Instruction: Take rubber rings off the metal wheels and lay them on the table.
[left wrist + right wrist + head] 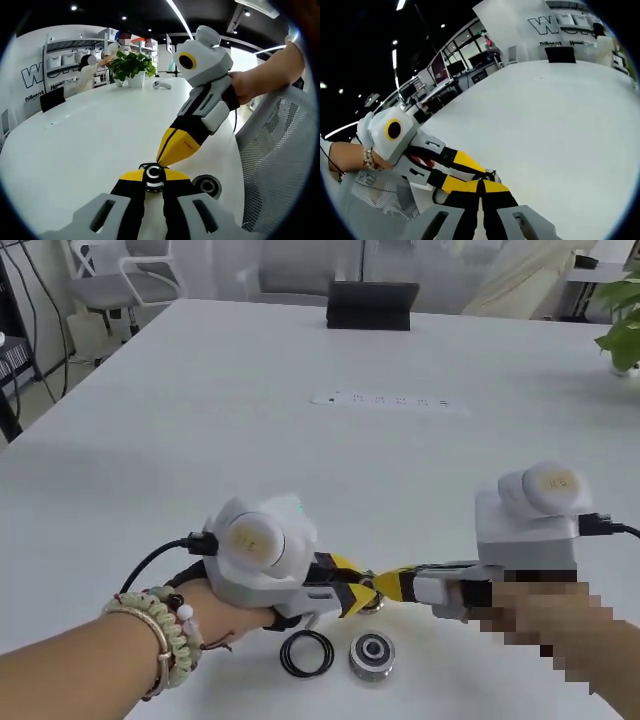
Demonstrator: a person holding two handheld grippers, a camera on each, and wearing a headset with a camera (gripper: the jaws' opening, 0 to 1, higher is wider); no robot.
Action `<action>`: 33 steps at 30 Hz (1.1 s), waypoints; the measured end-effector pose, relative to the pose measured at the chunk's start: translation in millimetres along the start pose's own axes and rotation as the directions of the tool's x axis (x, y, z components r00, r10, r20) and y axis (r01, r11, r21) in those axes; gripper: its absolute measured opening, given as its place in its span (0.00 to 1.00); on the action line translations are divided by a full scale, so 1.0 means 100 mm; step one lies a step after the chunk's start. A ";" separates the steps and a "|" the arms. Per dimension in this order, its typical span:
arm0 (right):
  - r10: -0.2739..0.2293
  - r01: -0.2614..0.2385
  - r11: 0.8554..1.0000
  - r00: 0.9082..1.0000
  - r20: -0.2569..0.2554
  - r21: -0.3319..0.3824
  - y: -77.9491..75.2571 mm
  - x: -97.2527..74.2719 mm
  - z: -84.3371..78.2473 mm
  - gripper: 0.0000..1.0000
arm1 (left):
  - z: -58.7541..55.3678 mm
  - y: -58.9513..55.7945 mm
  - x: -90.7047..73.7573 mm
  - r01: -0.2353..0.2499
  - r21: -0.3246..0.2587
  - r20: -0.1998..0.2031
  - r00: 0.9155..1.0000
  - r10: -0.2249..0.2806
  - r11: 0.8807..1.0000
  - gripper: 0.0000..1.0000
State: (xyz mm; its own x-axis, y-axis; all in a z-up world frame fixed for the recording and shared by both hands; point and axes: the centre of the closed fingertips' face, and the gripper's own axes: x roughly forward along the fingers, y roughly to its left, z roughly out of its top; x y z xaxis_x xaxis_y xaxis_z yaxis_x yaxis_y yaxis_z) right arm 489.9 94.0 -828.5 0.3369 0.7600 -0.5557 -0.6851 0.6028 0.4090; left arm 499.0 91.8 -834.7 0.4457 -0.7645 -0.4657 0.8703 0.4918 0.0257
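Jaws of left gripper (154,176) clamp wheel (154,172) steady by desk's (300,420) near edge so right gripper's (481,184), closed, seemingly pinch its ring (148,167).

Bright overhead strip lighting — soft shadows, fisheye-warped edges.

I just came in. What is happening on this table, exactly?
A person works with two handheld grippers. The left gripper clamps a small metal wheel, and the right gripper, jaws shut, meets it at the rim; whether it pinches a ring I cannot tell. Black rubber rings and a second wheel lie on the white table nearby.
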 end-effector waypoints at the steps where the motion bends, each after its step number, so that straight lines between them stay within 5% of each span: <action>1: 0.001 -0.001 1.000 1.000 0.000 0.000 0.01 0.00 0.00 0.00 | 0.00 0.00 0.00 0.000 -0.001 0.001 1.000 0.000 1.000 0.07; 22: 0.018 -0.017 1.000 1.000 0.010 -0.010 0.02 -0.02 0.02 0.00 | 0.00 -0.01 0.00 0.002 -0.006 0.006 1.000 -0.002 1.000 0.07; 26: 0.071 -0.071 0.997 0.997 0.031 0.007 0.13 -0.04 0.07 0.00 | 0.00 0.00 0.00 0.003 -0.008 0.008 1.000 -0.003 1.000 0.07; 33: 0.031 -0.031 0.999 0.999 0.016 0.009 0.07 -0.01 0.05 0.00 | 0.00 0.00 0.00 0.002 -0.012 0.013 1.000 -0.002 1.000 0.07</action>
State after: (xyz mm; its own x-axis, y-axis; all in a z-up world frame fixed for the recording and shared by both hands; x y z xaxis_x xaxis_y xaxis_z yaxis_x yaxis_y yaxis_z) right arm 487.7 98.2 -821.7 0.3260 0.7819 -0.5313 -0.6896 0.5811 0.4321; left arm 498.6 91.8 -834.6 0.4471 -0.7708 -0.4539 0.8685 0.4955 0.0142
